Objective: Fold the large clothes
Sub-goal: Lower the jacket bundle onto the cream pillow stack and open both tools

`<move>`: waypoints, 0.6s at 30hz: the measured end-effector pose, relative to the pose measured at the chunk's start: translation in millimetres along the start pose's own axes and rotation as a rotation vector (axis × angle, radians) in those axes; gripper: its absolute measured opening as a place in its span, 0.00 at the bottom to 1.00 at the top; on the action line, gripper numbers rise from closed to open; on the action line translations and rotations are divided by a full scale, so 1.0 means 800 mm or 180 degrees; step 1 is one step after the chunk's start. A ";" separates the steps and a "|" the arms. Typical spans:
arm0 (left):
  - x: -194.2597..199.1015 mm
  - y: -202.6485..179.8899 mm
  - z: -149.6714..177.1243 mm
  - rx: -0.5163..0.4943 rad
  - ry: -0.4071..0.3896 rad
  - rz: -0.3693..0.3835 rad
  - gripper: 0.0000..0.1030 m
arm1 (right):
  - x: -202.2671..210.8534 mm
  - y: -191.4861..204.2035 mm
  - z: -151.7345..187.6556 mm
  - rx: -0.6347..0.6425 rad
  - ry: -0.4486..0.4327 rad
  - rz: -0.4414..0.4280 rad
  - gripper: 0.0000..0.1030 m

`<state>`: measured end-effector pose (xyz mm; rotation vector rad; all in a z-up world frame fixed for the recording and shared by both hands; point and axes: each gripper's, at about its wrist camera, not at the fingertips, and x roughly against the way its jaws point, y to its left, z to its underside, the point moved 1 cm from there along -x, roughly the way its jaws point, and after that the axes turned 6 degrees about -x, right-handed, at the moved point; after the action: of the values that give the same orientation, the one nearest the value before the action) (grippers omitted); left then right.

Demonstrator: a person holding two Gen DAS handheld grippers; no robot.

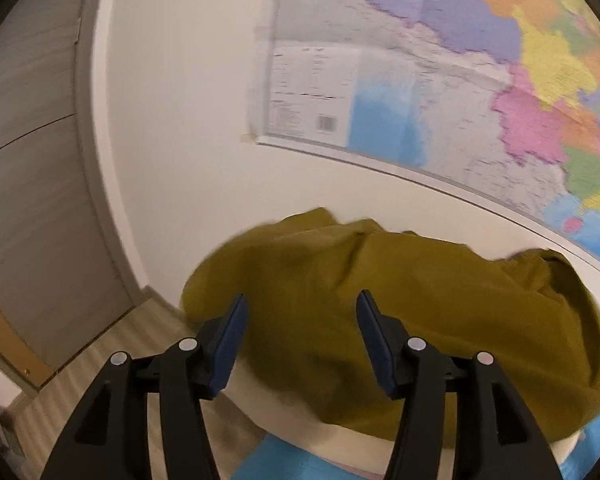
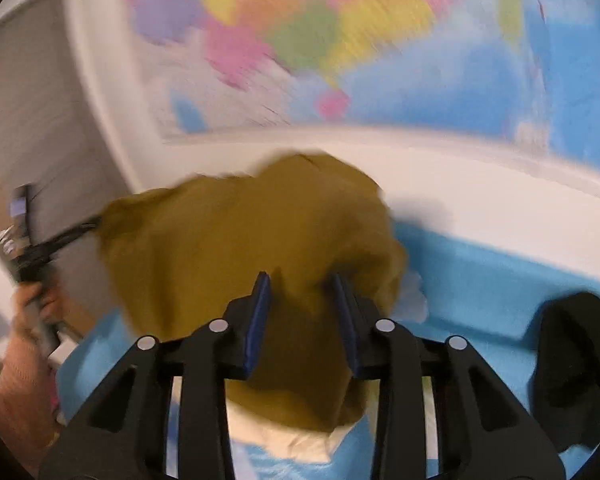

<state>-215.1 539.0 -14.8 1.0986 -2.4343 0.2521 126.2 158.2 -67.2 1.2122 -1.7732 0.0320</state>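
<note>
The mustard-yellow garment (image 1: 380, 320) lies bunched in a heap on the blue surface (image 2: 480, 280) below the wall map (image 1: 440, 80). The left gripper (image 1: 300, 340) gapes wide, empty; the right gripper (image 2: 302, 320) is part-open, gripping nothing. Risk: pinching several bunched layers together.

Matt olive cloth garment (image 1: 400, 320); glossy paper map (image 1: 440, 72).

The right tool (image 2: 302, 300), blue pads parted, hangs over a rumpled olive garment (image 2: 236, 248) on blue bedding (image 2: 480, 292).
</note>
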 end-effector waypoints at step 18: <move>0.006 -0.116 0.019 -0.0519 0.0084 0.0572 0.62 | 0.023 0.039 0.006 0.0397 -0.0252 -0.0212 0.41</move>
<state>-153.6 468.7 -27.9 0.8037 -2.4825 0.1205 99.3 158.4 -42.9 1.3782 -1.8201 0.0571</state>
